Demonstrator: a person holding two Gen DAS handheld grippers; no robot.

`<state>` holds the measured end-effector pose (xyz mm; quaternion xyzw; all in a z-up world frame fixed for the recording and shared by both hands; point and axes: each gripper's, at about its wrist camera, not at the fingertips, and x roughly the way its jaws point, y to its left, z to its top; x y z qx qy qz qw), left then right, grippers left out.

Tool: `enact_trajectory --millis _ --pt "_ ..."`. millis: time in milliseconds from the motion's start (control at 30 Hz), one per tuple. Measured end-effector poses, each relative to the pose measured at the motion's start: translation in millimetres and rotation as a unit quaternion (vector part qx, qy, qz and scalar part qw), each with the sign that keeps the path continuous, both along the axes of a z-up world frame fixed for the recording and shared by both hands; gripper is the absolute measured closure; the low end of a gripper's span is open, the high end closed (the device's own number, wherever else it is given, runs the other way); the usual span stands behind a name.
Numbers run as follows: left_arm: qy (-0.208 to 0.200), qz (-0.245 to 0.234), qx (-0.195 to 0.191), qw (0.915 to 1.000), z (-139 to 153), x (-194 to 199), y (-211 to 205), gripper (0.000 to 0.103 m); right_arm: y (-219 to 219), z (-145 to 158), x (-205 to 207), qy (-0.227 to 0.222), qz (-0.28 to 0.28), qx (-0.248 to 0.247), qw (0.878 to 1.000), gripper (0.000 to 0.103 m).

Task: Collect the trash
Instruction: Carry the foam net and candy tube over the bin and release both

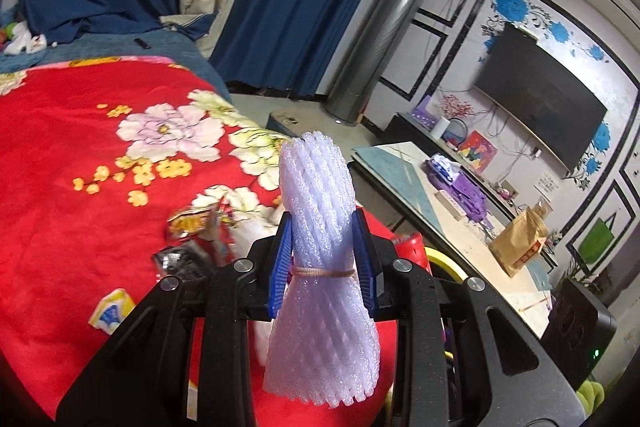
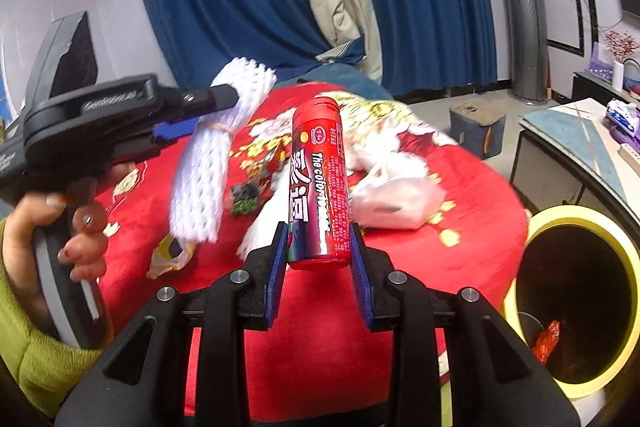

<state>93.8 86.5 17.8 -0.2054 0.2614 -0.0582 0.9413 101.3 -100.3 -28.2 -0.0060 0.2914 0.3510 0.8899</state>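
Note:
My left gripper [image 1: 323, 227] is shut on a bundle of white foam netting [image 1: 320, 227] tied with a rubber band; the bundle stands upright between the blue pads. From the right wrist view the same left gripper [image 2: 200, 119] shows at the left, held by a hand, with the foam netting [image 2: 204, 163] hanging from it. My right gripper [image 2: 319, 235] is shut on a red candy tube [image 2: 318, 183] with white lettering, held upright. Both hover above the red flowered blanket [image 2: 460, 195]. A yellow-rimmed trash bin [image 2: 576, 291] with a red wrapper inside stands at the lower right.
More litter lies on the blanket: a crumpled white plastic bag [image 2: 396, 203], a small dark wrapper [image 2: 244, 201], a yellow wrapper [image 2: 170, 253], a shiny snack wrapper [image 1: 190, 225] and a small yellow box [image 1: 112, 313]. A low table [image 1: 432, 211] with a brown paper bag stands right.

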Motion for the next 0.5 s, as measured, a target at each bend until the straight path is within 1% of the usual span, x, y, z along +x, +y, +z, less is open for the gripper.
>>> enact_trajectory --millis 233,500 --pt "-0.017 -0.026 0.015 0.9994 6 1 -29 0.08 -26 7 10 -0.01 -0.032 0.015 0.999 0.074" --pt "-0.023 -0.047 0.028 0.9982 9 6 -54 0.08 -50 11 19 -0.02 -0.059 0.022 0.998 0.074"
